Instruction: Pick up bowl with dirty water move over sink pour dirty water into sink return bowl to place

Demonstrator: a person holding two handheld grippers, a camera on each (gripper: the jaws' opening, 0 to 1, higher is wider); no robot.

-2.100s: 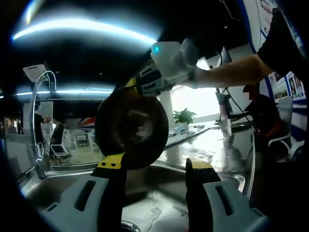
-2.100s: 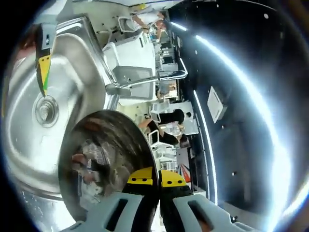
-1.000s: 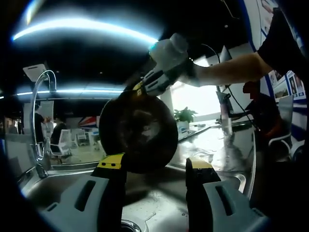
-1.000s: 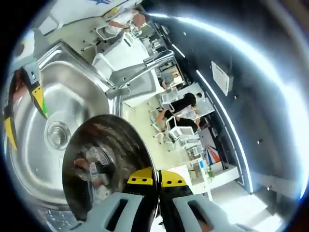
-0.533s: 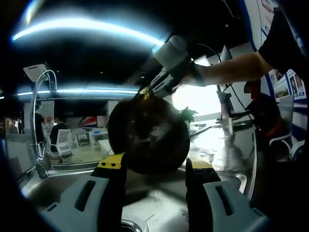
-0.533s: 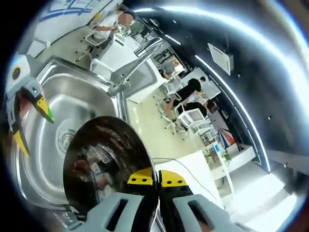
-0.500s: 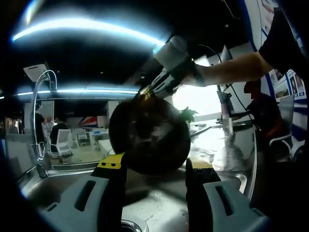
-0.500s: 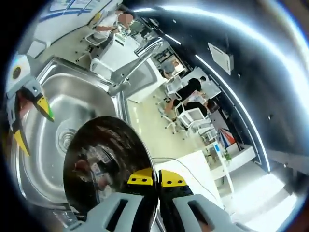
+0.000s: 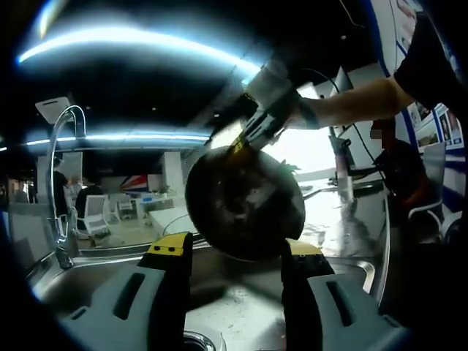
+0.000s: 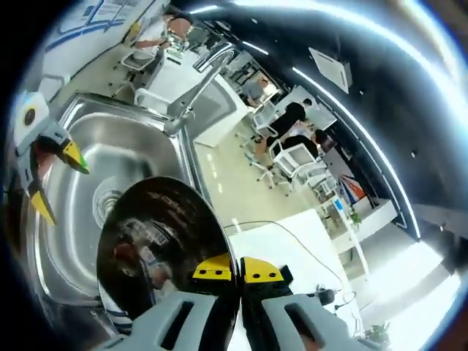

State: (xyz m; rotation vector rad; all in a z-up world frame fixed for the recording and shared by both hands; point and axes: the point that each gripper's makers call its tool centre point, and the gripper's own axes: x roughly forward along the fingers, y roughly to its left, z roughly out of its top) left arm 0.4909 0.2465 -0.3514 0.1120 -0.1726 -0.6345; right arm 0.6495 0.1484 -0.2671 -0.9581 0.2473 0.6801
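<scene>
- Left gripper view: one bowl (image 9: 245, 202) up in the air, dark and shiny, hanging over one steel sink (image 9: 234, 303) with its drain just peeking at the bottom edge.
- One curved tap (image 9: 57, 183) stands at the sink's far left edge, upright.
- The left gripper (image 9: 234, 252) sits low in this view, its two yellow-tipped jaws spread apart with nothing between them, aimed across the basin toward the bowl.
- Coming in from the upper right, the right gripper (image 9: 245, 139) pinches the bowl's upper rim; a bare forearm (image 9: 358, 102) stretches out behind it, reaching in from the right, angled down toward the bowl.
- The bowl is tipped, its underside turned this way, its lower edge just in front of the left gripper's right jaw.
- The wet steel surface (image 9: 344, 219) runs off to the right of the basin.

- Right gripper view: same single bowl (image 10: 157, 245), now seen from its inner side, reflections all over it, held over the sink (image 10: 110, 168) with the one round drain (image 10: 108, 205) just beside its rim.
- The right gripper (image 10: 228, 270) has both yellow-tipped jaws pressed tight together on the bowl's rim, clamped firmly.
- The left gripper (image 10: 55, 179) shows at the far left, over the basin's edge, its two yellow tips splayed wide, well apart from the bowl.
- One tap (image 10: 197, 84) rises from the sink's far rim.
- Beyond the sink, an office floor with white chairs (image 10: 292, 164) and several people; I cannot count them surely.
</scene>
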